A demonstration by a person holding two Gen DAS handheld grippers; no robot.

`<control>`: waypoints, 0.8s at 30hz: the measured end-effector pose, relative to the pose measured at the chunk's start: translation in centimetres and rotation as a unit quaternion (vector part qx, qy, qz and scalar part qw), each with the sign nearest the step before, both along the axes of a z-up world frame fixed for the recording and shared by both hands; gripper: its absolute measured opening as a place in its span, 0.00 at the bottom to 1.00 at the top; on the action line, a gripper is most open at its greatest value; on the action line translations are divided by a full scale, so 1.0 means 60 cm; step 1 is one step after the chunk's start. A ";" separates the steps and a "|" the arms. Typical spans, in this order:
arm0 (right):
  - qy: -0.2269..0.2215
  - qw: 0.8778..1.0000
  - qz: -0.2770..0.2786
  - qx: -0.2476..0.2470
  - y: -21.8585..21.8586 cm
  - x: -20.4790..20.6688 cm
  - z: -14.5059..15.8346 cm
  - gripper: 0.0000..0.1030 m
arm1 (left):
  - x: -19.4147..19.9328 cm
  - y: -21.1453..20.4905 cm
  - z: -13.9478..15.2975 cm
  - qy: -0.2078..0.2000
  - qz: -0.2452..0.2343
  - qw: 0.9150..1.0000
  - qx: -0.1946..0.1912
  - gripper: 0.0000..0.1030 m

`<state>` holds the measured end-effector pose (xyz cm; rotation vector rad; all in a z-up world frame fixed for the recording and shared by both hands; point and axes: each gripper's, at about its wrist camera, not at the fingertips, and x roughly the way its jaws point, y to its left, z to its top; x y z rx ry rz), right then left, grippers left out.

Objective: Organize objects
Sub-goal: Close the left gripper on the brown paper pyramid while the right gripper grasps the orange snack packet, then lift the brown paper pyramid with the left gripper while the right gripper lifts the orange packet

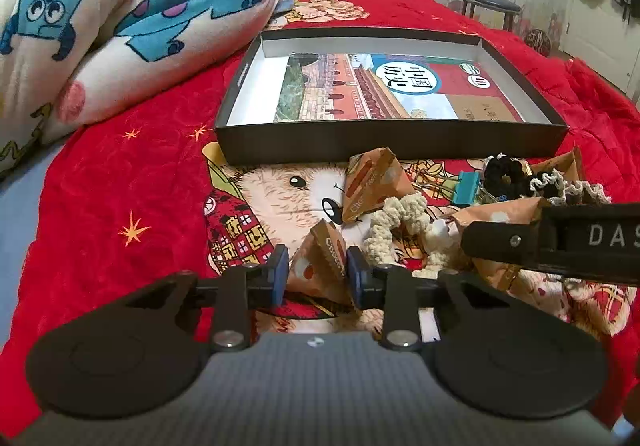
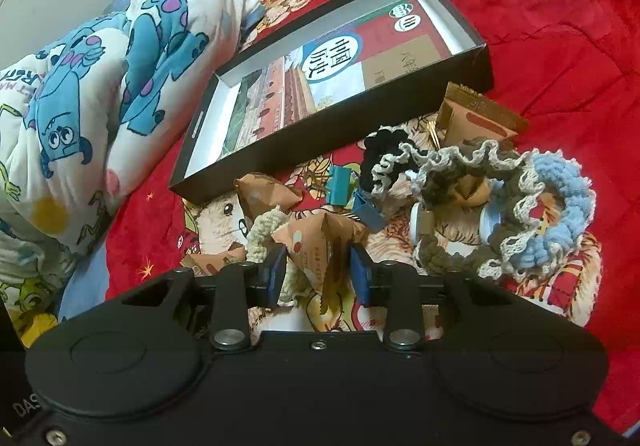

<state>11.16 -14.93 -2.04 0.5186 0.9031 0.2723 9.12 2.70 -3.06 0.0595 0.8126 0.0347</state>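
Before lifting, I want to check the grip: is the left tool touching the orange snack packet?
Touching. The left wrist view shows the left tool with both blue pads against the orange snack packet.

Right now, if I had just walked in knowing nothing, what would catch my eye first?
Probably the red bedspread with its cartoon bear, and the heap of small things on it: orange snack packets, crocheted scrunchies and binder clips. Behind the heap lies an open black box holding a picture book, with a monster-print quilt bunched at its left. Nearest, each gripper's blue fingers close on one packet.
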 end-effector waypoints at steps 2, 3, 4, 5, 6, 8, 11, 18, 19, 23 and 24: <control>-0.003 1.000 0.000 -0.001 0.000 0.000 0.003 0.32 | -0.001 0.002 0.002 -0.001 0.002 1.000 -0.002 0.33; -0.005 1.000 0.001 -0.001 0.001 -0.001 0.004 0.32 | -0.001 0.002 0.002 -0.001 0.002 1.000 -0.003 0.33; -0.006 1.000 0.002 -0.002 0.001 -0.002 0.006 0.32 | -0.002 0.003 0.003 -0.004 0.002 1.000 -0.002 0.32; -0.007 1.000 0.002 -0.003 0.002 -0.001 0.007 0.32 | -0.002 0.004 0.003 -0.008 0.005 1.000 -0.001 0.31; -0.008 1.000 0.002 -0.004 0.002 -0.001 0.008 0.32 | -0.002 0.006 0.004 -0.009 0.008 1.000 -0.002 0.31; -0.008 1.000 0.002 -0.004 0.002 0.000 0.009 0.32 | -0.001 0.008 0.004 -0.008 0.010 1.000 -0.005 0.31; -0.008 1.000 0.002 0.002 0.002 0.001 0.010 0.32 | -0.002 0.008 0.007 -0.011 0.011 1.000 -0.003 0.31; -0.022 1.000 0.010 0.004 0.004 -0.002 0.021 0.32 | -0.004 0.016 0.015 -0.017 0.021 1.000 -0.009 0.31; -0.024 1.000 0.012 0.003 0.005 -0.003 0.022 0.32 | -0.004 0.017 0.016 -0.018 0.023 1.000 -0.010 0.31; -0.037 0.999 0.016 -0.005 0.009 -0.006 0.027 0.31 | -0.008 0.022 0.025 -0.026 0.029 0.999 -0.014 0.31; -0.042 0.999 0.017 -0.009 0.011 -0.007 0.030 0.31 | -0.009 0.023 0.027 -0.030 0.030 0.999 -0.015 0.31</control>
